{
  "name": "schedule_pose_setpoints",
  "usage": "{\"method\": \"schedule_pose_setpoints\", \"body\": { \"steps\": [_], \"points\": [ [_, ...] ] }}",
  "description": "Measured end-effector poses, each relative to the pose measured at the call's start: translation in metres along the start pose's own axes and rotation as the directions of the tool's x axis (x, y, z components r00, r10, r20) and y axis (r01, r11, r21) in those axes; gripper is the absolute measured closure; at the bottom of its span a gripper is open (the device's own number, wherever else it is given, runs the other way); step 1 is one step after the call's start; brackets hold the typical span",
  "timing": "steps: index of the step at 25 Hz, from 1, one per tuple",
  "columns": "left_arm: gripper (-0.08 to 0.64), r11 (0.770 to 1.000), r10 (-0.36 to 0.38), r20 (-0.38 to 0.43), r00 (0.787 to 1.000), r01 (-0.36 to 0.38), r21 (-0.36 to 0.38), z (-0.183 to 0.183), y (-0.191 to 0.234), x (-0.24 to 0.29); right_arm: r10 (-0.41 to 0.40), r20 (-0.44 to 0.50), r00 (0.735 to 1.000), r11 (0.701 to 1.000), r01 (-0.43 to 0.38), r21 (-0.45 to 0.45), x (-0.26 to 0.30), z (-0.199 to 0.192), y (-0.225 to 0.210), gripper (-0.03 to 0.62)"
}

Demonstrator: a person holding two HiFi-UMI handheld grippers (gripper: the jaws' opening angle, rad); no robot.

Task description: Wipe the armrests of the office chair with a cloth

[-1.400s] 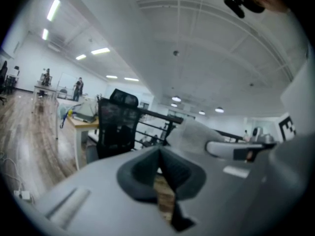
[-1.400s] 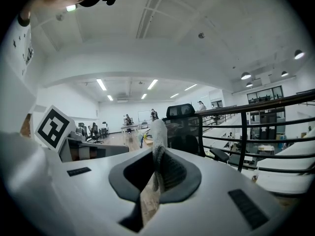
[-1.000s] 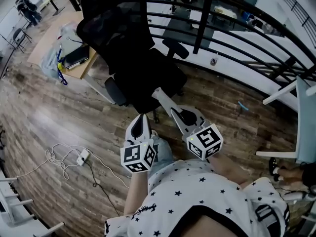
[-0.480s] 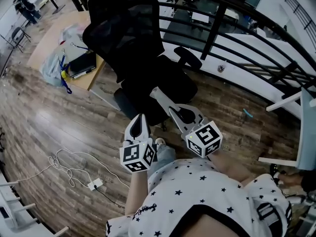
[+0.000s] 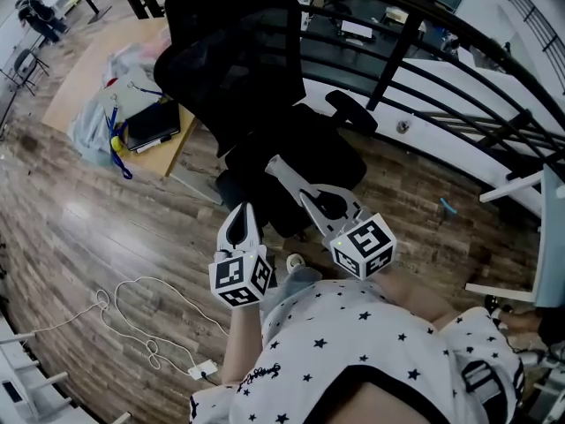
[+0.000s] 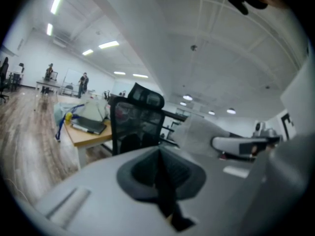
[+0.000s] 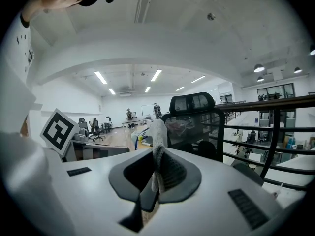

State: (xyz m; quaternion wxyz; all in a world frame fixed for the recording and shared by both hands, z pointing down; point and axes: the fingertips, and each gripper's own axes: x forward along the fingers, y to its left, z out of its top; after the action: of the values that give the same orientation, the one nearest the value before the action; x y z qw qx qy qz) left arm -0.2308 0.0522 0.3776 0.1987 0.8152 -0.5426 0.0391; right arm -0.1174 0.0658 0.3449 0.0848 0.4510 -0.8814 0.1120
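Your right gripper is clamped on the cloth, facing the office chair. The chair's armrest lies ahead-right. Your left gripper is closed, empty.

The right gripper pinches a pale cloth upright between closed jaws; a black mesh office chair stands beyond.
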Motion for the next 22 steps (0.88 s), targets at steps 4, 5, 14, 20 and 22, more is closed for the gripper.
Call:
{"method": "schedule_pose_setpoints", "body": {
  "steps": [4,5,14,20,22],
  "points": [
    [0.554,1.000,0.012,-0.011,1.000,-0.012,-0.011,-0.001,0.022,0.012,0.012,-0.017,1.000,1.000,-0.012,-0.008,0.026,-0.002,0.000,0.565],
    [0.554,1.000,0.014,-0.014,1.000,-0.014,-0.014,-0.002,0.026,0.014,0.016,-0.022,1.000,1.000,-0.016,-0.011,0.031,-0.003,0.000,0.565],
    [0.554,0.995,0.073,-0.056,0.996,-0.077,-0.060,-0.016,0.062,0.024,0.076,-0.074,0.994,0.997,-0.078,-0.016,0.083,-0.015,0.000,0.565],
    [0.554,0.981,0.159,-0.079,0.984,-0.166,-0.102,-0.032,0.087,0.027,0.121,-0.111,0.986,0.993,-0.122,-0.005,0.124,-0.028,-0.011,0.565],
    [0.554,0.971,0.196,-0.094,0.976,-0.206,-0.120,-0.039,0.094,0.029,0.146,-0.131,0.981,0.989,-0.148,-0.005,0.139,-0.034,-0.016,0.565]
  ]
}}
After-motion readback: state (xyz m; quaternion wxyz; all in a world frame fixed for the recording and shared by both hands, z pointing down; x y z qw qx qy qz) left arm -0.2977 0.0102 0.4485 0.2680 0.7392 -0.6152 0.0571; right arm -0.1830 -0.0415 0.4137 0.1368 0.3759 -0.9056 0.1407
